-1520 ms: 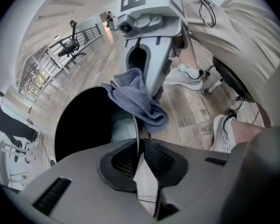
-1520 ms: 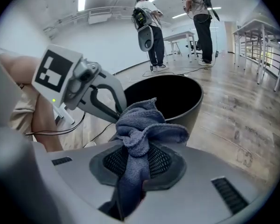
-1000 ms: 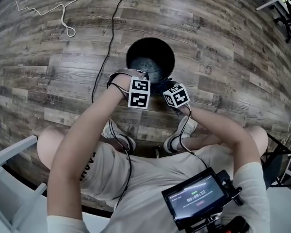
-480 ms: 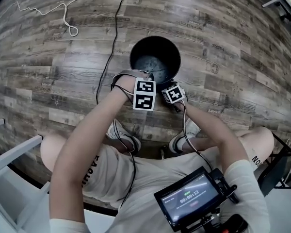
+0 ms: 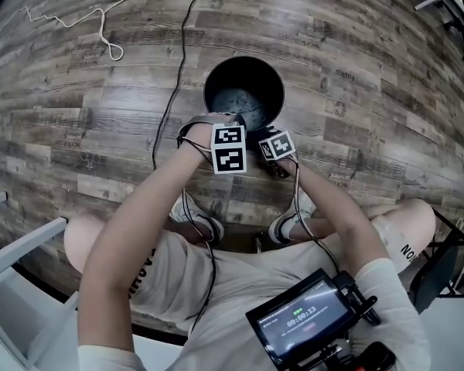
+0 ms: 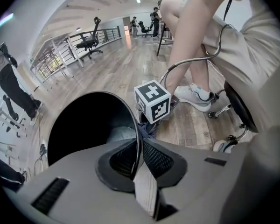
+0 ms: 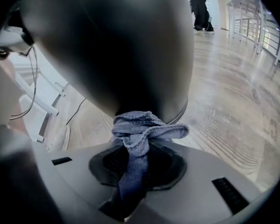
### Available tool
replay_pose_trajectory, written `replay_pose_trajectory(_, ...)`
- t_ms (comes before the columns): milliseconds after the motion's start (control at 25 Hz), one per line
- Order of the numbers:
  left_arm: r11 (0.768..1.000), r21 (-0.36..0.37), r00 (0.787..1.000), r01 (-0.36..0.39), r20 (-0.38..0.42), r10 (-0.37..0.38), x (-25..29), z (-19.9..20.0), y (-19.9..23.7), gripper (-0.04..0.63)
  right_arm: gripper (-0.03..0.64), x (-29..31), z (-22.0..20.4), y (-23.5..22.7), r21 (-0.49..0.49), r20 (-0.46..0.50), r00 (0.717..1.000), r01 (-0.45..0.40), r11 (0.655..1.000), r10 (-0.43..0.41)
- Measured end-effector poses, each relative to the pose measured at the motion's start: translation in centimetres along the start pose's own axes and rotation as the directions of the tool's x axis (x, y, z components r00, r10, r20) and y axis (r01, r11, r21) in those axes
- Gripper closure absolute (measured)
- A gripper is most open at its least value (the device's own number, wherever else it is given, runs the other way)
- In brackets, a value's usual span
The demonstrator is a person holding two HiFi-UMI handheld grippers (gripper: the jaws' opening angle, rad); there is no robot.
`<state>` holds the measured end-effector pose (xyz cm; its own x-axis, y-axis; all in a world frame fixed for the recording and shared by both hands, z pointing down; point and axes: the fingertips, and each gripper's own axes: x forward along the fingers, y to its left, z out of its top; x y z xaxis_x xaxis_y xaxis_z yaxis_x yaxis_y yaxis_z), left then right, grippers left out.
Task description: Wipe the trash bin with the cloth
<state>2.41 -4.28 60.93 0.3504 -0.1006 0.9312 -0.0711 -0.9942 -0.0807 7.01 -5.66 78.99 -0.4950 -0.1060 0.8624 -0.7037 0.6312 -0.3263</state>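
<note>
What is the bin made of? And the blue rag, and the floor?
The trash bin is dark and smooth with a soft sheen and a thin rim. It is probably metal or hard plastic; the look leaves that open. The cloth is grey-blue with a fuzzy, looped surface, so it is likely microfibre or terry. The floor shows planks with grain, so it is wood or wood-look laminate.

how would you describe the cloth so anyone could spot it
A round black trash bin stands on the wooden floor. At its outer wall the right gripper clamps a bunched cloth. It is the only soft, blue-grey thing there, crumpled into folds.
</note>
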Motion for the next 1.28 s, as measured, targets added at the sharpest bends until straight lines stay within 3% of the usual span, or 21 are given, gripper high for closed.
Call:
replay_pose_trajectory(80,1.0,0.004,1.0,0.015,0.0,-0.015,-0.2,-0.1,-0.1,0.529,0.534,-1.5,0.5,0.7,-0.043,0.007,1.0,-0.012,0.999,0.012)
replay_pose_trajectory(160,0.998,0.052,0.999,0.023,-0.027,-0.022,-0.4,-0.7,-0.1,0.463,0.534,-3.1,0.9,1.6,-0.076,0.016,0.999,-0.029,0.997,0.031)
replay_pose_trajectory(280,0.992,0.119,0.998,0.033,-0.062,-0.025,-0.9,-1.9,0.0,0.42,0.535,-5.2,1.2,2.7,-0.11,0.026,0.998,-0.052,0.993,0.055)
replay_pose_trajectory(600,0.972,0.235,0.988,-0.029,-0.14,0.064,-0.6,-5.2,1.6,0.422,0.534,-12.0,1.9,5.4,-0.045,0.075,0.992,-0.098,0.994,0.101)
replay_pose_trajectory(680,0.966,0.257,0.987,-0.027,-0.144,0.066,-0.2,-5.3,1.4,0.474,0.535,-13.8,2.2,6.7,-0.03,0.099,0.987,-0.125,0.992,0.128)
replay_pose_trajectory(960,0.981,0.194,0.98,0.024,-0.199,0.015,-0.1,-5.0,1.2,0.494,0.535,-18.1,6.0,9.7,0.005,0.263,0.958,-0.121,0.993,0.115)
replay_pose_trajectory(1280,0.982,0.186,0.986,0.045,-0.168,-0.014,0.4,-2.4,-1.1,0.539,0.535,-15.8,7.0,8.0,0.03,0.24,0.969,-0.071,0.997,0.062)
